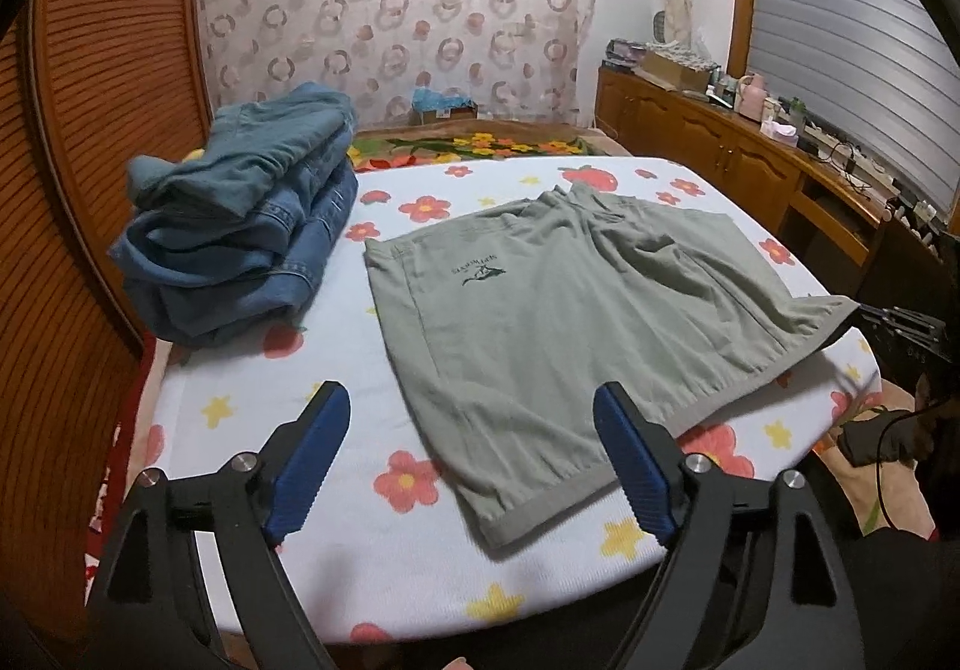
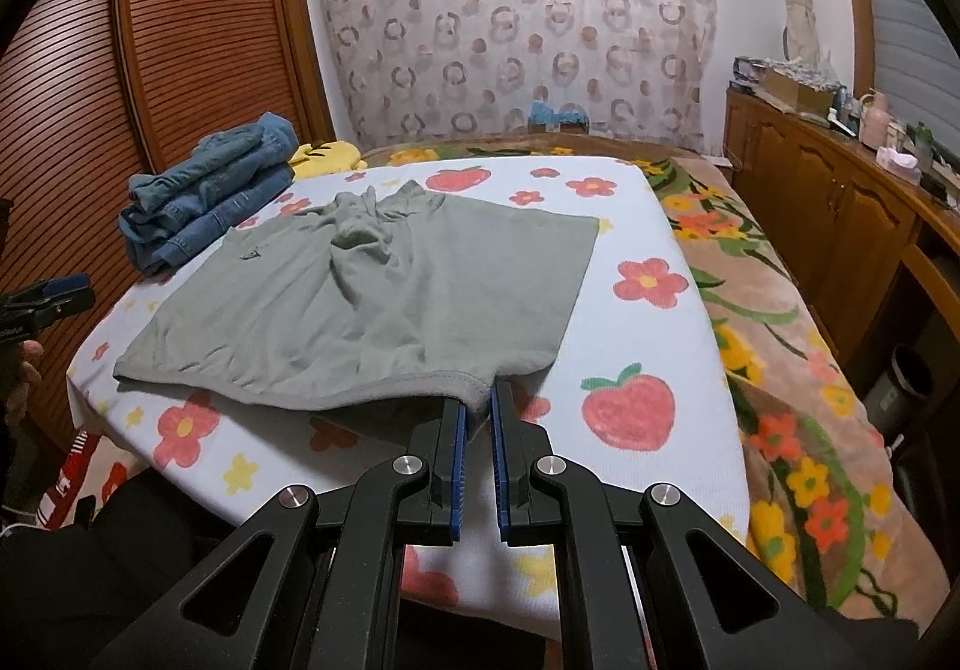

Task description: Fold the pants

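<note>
Grey-green pants (image 1: 540, 304) lie spread on a floral white board (image 1: 360, 520), waistband toward me. They also show in the right wrist view (image 2: 390, 298). My left gripper (image 1: 474, 460) is open, its blue pads above the near left waistband corner, holding nothing. My right gripper (image 2: 477, 400) is shut on the waistband's right corner (image 2: 474, 388) and lifts it slightly off the board (image 2: 630, 310). The right gripper also shows at the far right of the left wrist view (image 1: 900, 322). The left gripper shows at the left edge of the right wrist view (image 2: 60, 298).
A stack of folded blue jeans (image 1: 240, 226) sits at the board's back left, also in the right wrist view (image 2: 210, 202). A brown floral blanket (image 2: 780, 340) covers the bed to the right. A wooden cabinet (image 1: 720, 148) lines the right wall; a slatted wardrobe (image 2: 180, 40) stands left.
</note>
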